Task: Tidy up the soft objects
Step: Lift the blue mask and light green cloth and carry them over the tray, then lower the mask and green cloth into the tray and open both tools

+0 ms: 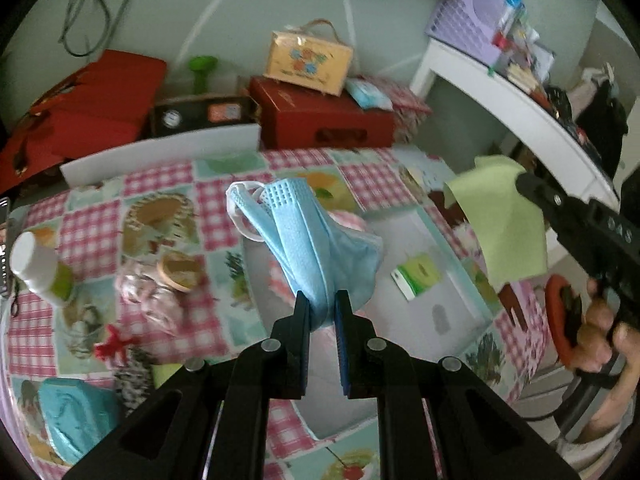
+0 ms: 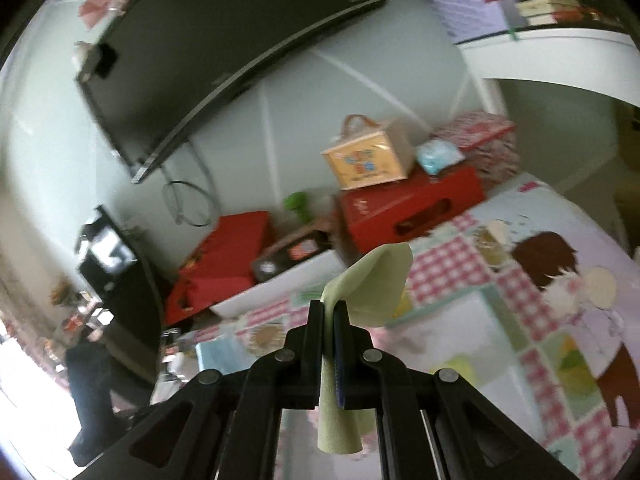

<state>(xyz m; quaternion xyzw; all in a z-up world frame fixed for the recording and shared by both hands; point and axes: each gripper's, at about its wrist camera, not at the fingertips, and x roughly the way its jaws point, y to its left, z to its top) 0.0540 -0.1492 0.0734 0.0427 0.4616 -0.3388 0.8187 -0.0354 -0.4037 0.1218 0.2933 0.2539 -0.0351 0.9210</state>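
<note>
Left wrist view: the left gripper (image 1: 322,300) is clamped on a blue face mask (image 1: 312,236), carried in the air above a white tray (image 1: 460,248) on the checked tablecloth (image 1: 168,188). To the right of the tray, the right gripper (image 1: 532,188), held in a person's hand (image 1: 600,332), grips a green cloth (image 1: 500,220). A green packet (image 1: 416,276) already lies inside the tray. Left of the tray, a crumpled pink item (image 1: 148,292) and a turquoise item (image 1: 76,412) lie on the tablecloth, seemingly unsorted.

Right wrist view: the right gripper (image 2: 330,304) pinches the green cloth (image 2: 372,284) tight, above the tablecloth (image 2: 500,288). Both pieces are aloft, neither yet set down; the sorting looks partway through.
</note>
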